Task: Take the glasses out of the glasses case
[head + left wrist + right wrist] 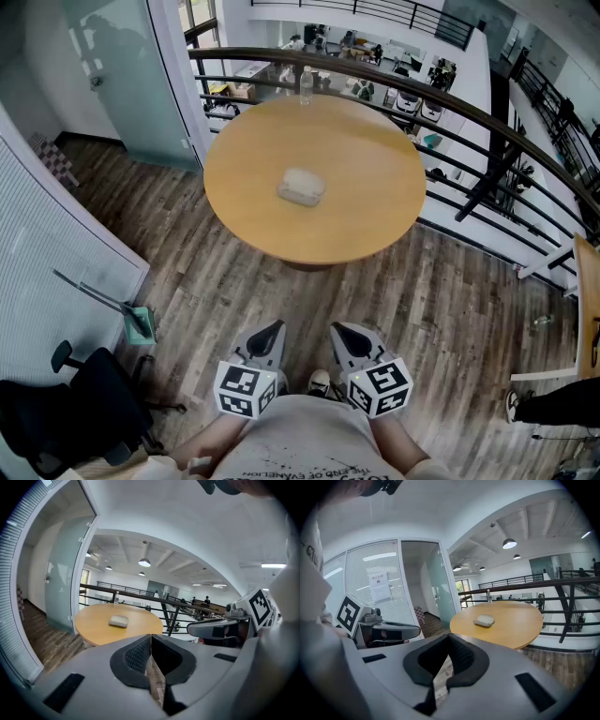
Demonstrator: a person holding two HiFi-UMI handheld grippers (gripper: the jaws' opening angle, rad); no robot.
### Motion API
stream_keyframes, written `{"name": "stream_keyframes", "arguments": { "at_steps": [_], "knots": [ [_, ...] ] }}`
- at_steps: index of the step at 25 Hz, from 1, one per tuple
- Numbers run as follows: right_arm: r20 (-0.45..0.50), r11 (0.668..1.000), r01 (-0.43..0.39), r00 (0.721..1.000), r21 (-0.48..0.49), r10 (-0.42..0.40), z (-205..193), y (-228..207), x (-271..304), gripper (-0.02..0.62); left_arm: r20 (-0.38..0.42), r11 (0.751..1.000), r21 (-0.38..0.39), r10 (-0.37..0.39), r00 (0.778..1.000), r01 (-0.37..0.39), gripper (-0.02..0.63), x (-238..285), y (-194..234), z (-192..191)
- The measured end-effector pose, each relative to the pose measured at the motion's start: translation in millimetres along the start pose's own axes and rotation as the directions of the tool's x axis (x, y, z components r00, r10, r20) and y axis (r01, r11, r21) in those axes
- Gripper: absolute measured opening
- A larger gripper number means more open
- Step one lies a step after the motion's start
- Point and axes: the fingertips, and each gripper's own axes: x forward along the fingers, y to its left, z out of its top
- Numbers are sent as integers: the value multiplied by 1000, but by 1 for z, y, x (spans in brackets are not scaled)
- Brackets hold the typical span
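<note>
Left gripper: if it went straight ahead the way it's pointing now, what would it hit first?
Nothing close: the left gripper, jaws shut and empty, has open air ahead. Then probably the near edge of the round table, with the glasses case left of its line; depth is unclear.

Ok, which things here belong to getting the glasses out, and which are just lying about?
For the job: glasses case on the round table; left gripper and right gripper, both shut and empty.

Lying about: water bottle at the table's far edge; office chair; dustpan on the floor.
</note>
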Motion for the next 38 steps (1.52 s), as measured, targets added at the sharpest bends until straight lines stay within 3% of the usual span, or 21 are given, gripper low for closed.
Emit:
{"name": "stream_keyframes", "arguments": {
  "at_steps": [10,17,38],
  "knots": [
    [-3,1000,-14,1000,3,14,-2,5,-4,25,-7,999,39,1,1000,-1,25,-4,-7,-5],
    [27,997,29,999,73,-31,-3,-2,-6,26,-5,998,58,-7,1000,7,25,-9,-7,-4],
    [27,992,105,994,66,-107,8,17,39,26,-1,998,39,-56,998,56,25,-23,63,6]
  ]
}}
